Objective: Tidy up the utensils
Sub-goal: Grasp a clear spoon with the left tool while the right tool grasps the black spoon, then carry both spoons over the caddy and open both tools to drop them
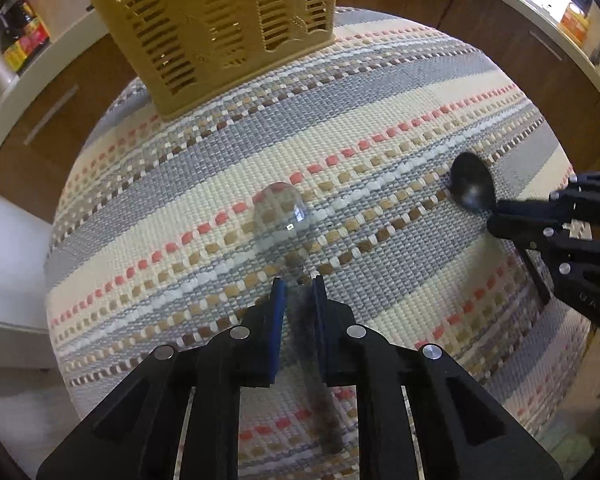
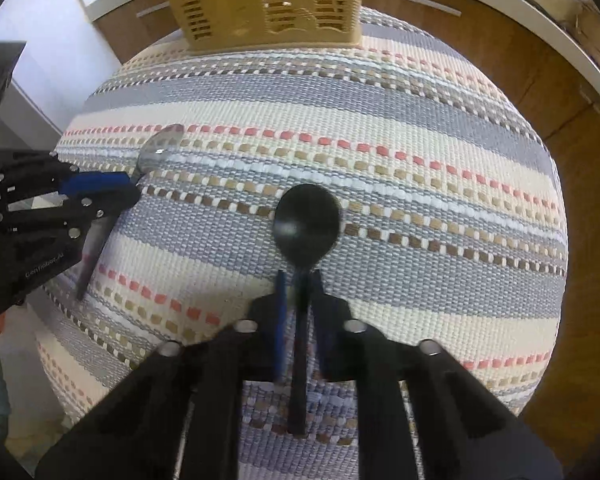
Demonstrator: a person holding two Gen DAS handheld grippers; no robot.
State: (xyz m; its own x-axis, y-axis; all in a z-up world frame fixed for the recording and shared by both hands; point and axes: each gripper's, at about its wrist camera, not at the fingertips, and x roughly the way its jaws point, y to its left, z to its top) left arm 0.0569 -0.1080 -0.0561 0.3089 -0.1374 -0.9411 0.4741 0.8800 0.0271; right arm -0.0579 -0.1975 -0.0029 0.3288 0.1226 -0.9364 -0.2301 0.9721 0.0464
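With the left gripper (image 1: 298, 284) pinching a clear spoon (image 1: 280, 216) and the right gripper (image 2: 300, 280) pinching a black spoon (image 2: 306, 224), both handles running six to twelve o'clock, the yellow caddy (image 1: 212, 28) stands at about twelve o'clock, seemingly equally near either hand.

Both grippers are matte black plastic linkages studded with round silver screws; the left gripper (image 1: 298, 286) and right gripper (image 2: 300, 280) carry blue pads inside their fingers.
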